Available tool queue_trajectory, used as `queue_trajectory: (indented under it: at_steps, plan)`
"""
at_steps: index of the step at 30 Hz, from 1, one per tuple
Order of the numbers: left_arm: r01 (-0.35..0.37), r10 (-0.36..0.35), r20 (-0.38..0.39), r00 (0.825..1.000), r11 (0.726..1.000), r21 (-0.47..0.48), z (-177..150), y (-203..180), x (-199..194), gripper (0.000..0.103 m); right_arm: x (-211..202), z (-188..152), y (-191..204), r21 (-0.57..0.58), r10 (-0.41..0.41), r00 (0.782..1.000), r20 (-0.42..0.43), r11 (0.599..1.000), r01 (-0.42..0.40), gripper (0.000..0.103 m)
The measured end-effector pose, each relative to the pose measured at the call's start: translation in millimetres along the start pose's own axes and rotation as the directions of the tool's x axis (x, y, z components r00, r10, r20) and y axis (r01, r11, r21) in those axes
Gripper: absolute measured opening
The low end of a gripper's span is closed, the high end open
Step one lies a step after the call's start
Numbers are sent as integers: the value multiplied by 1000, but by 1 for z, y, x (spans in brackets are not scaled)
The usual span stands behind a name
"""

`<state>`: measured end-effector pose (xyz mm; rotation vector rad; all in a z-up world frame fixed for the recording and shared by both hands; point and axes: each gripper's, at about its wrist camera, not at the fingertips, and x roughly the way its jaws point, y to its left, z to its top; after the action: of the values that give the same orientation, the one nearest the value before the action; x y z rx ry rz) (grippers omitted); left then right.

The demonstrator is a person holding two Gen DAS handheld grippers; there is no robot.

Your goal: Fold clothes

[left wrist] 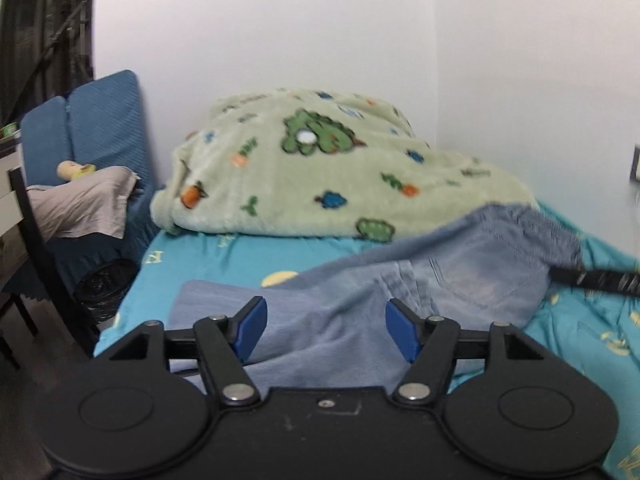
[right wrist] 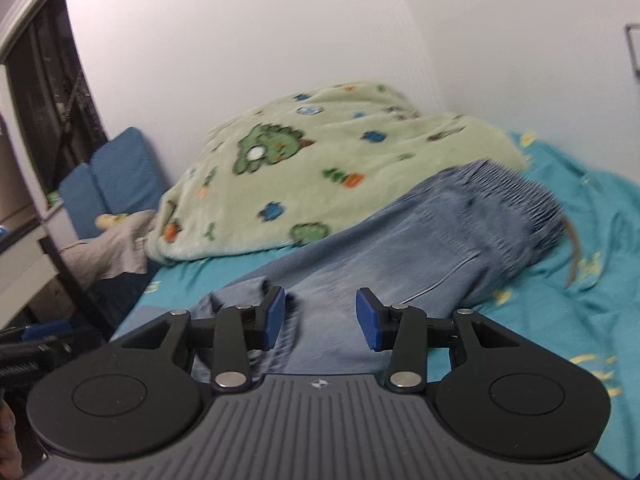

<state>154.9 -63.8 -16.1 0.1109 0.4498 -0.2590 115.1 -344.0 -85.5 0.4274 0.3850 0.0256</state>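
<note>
Both views look across a bed with a teal sheet point(left wrist: 224, 252). The blue jeans point(left wrist: 460, 264) lie spread across it, waistband up toward 2 o'clock and a leg running down to 7 o'clock, right under both tools.

The left gripper point(left wrist: 326, 330) has its blue pads well apart with nothing pinched — only denim showing behind the gap. The right gripper point(right wrist: 320, 316) is about half open over the jeans point(right wrist: 440, 232), also not clamping anything that I can see.

Behind the jeans at 12 o'clock there's a bunched-up green fleece blanket point(left wrist: 320, 168) with dinosaur prints. Over at 9 o'clock — a blue cushion point(left wrist: 100, 120) against the wall.
</note>
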Motion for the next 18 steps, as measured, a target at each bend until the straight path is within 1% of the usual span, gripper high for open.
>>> queue_trajectory:
  at_steps: [3,5,9,14,16,18]
  plan:
    - [1,0,12,1000,995,-96,5,17,-5,64,12,-8,3,19,36,998,-46,999,-35,44]
    - [9,-7,18,1000,991,-132,6,26,-3,64,22,-12,3,48,69,995,-77,997,-66,44]
    - [-12,12,3,1000,991,-135,6,37,8,64,53,-16,16,28,108,987,-119,994,-105,45]
    - [-15,16,3,1000,991,-132,3,46,21,65,97,-18,24,86,189,971,-145,980,-178,46]
    - [-10,8,-11,1000,990,-142,-2,49,24,65,111,-19,29,91,226,963,-145,973,-214,46]
    - [11,-14,-19,1000,990,-139,-8,49,26,65,123,-21,34,79,264,954,-143,964,-255,50]
